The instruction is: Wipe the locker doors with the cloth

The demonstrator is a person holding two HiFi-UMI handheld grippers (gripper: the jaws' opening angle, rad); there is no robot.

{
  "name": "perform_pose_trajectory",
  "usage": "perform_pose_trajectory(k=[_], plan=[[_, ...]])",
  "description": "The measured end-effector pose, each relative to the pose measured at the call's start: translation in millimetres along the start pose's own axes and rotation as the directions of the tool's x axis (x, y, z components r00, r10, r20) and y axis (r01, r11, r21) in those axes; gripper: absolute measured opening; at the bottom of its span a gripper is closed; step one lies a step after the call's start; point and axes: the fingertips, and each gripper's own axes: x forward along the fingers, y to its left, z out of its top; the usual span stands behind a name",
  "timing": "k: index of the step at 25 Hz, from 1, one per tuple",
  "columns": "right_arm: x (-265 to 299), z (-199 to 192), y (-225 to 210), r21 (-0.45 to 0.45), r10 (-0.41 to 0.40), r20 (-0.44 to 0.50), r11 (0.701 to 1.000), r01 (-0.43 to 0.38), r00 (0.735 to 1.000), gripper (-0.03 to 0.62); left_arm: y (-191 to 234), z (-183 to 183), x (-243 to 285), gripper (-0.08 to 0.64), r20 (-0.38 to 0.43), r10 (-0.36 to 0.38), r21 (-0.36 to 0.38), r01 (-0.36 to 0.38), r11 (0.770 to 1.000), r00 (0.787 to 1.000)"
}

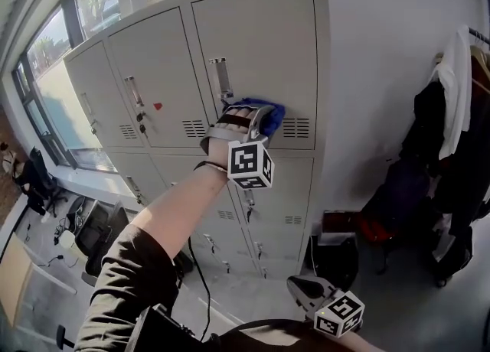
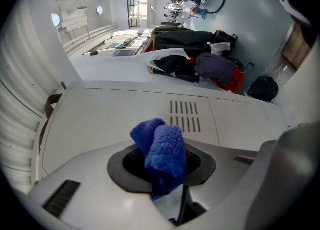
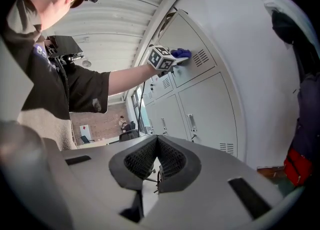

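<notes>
– Right gripper is nearest, low down by the person's body. What is in it?
– Nothing. Its own view shows the jaws pressed together with no object between them, facing the lockers.
– And the left gripper?
– It is out at the far end of a stretched arm, jaws clamped on the blue cloth. In its own view the cloth bunches up from between the pads.
– Where is the cloth on the lockers?
– It is against the upper right door, low on the panel. It lies just left of the vent slots and below the handle.
– What else is around?
– Clothes hang on the wall to the right. Dark bags sit on the floor near the foot of the lockers. On the left, a window runs beside the locker bank.
</notes>
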Motion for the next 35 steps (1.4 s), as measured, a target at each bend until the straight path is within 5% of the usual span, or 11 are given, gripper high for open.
perform_pose_trajectory(k=[8, 16, 26, 31, 35], plan=[[-4, -2, 1, -0.011, -0.020, -0.002, 1.000, 0.020, 1.000, 0.005, -98, -4, 5, 0.123, -0.004, -0.149, -0.017, 0.149, 0.989, 0.989], [-13, -3, 0, -0.027, -0.062, 0.009, 0.998, 0.062, 0.998, 0.005, -107, -4, 1, 0.123, 0.000, -0.236, -0.046, 0.236, 0.971, 0.972], [-23, 12, -5, -0.035, -0.093, 0.053, 0.995, 0.095, 0.994, 0.005, 118, 41, -21, 0.123, 0.109, 0.037, -0.033, -0.034, 0.999, 0.993], [-26, 13, -8, -0.023, -0.105, 0.069, 0.994, 0.107, 0.992, 0.005, 230, 54, -19, 0.123, 0.082, 0.183, -0.033, -0.181, 0.983, 0.980], [-27, 13, -10, -0.020, -0.111, 0.074, 0.993, 0.113, 0.991, 0.005, 274, 53, -5, 0.123, 0.022, 0.229, -0.023, -0.229, 0.973, 0.973]])
